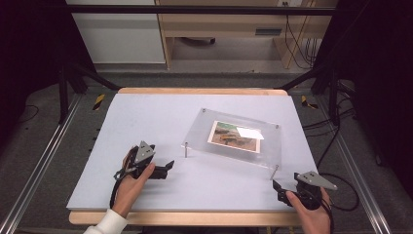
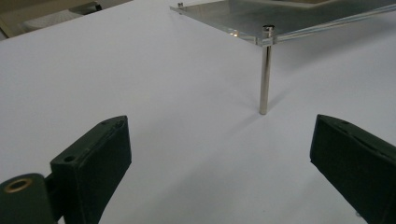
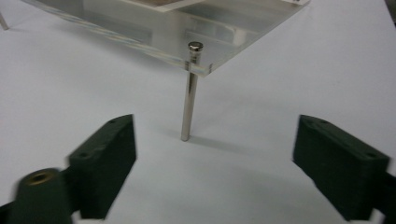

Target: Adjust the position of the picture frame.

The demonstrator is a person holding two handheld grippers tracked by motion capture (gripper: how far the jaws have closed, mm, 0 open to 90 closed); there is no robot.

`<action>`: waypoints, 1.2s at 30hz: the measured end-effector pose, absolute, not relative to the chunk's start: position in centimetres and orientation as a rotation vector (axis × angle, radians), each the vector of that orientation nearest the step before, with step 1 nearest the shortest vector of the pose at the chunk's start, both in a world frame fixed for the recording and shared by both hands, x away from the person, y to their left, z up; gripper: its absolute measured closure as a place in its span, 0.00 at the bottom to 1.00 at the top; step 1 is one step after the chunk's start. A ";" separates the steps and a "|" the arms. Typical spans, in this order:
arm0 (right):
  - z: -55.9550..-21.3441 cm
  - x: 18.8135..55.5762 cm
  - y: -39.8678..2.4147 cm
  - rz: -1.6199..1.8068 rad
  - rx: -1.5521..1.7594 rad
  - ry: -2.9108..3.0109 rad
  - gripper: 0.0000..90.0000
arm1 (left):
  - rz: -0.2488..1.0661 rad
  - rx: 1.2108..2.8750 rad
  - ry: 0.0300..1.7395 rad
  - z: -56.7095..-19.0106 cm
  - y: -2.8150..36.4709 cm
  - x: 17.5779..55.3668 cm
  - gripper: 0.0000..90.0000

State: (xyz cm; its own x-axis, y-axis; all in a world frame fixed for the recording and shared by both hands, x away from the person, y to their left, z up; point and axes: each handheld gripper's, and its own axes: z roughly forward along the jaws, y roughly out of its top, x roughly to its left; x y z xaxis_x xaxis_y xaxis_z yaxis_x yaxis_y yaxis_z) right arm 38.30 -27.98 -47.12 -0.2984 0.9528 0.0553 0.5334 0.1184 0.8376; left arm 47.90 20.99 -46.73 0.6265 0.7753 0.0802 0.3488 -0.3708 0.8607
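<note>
the clear acrylic plate on four thin metal legs [image 1: 233, 137], with a small brown-and-white picture card [image 1: 234, 134] lying flat on or under its clear panel, stands untouched on the pale grey table mat [image 1: 146, 117]; no grasp has begun, so by my reading all of the handling is left to do.

the left gripper [image 1: 168, 168] rests low on the mat, jaws spread wide and released with nothing between them. ahead of it and slightly to its right stands the near-left metal leg [image 2: 264, 74], apart from both jaws, with the plate's corner overhanging just above.

the right gripper [image 1: 276, 186] sits close to the mat's near edge, jaws likewise parted and empty. the near-right metal leg [image 3: 188, 91] stands straight ahead, centred between the jaws but beyond their tips.

room is good: bare mat stretches beyond the left gripper on its outer side and between the two grippers. behind the right gripper the mat's edge is close, so backing off is limited there. the plate's low underside and its sharp corners look like the tight spots for any approach.
</note>
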 end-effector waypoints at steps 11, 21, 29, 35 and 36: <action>-47.7 38.1 -28.0 1.183 1.435 1.863 0.35 | 0.666 1.896 0.918 -46.9 21.2 47.7 0.04; -47.8 39.1 -26.7 1.159 1.406 1.874 0.37 | 0.576 1.853 0.877 -46.7 20.7 47.4 0.05; -48.2 41.1 -26.0 1.137 1.424 1.868 0.46 | 0.546 1.873 0.852 -46.4 19.9 47.1 0.06; -48.4 41.9 -26.3 1.184 1.458 1.853 0.71 | 0.524 1.855 0.864 -46.3 19.7 47.1 0.06; -48.5 42.0 -26.3 1.193 1.461 1.853 0.75 | 0.520 1.853 0.868 -46.3 19.7 47.1 0.06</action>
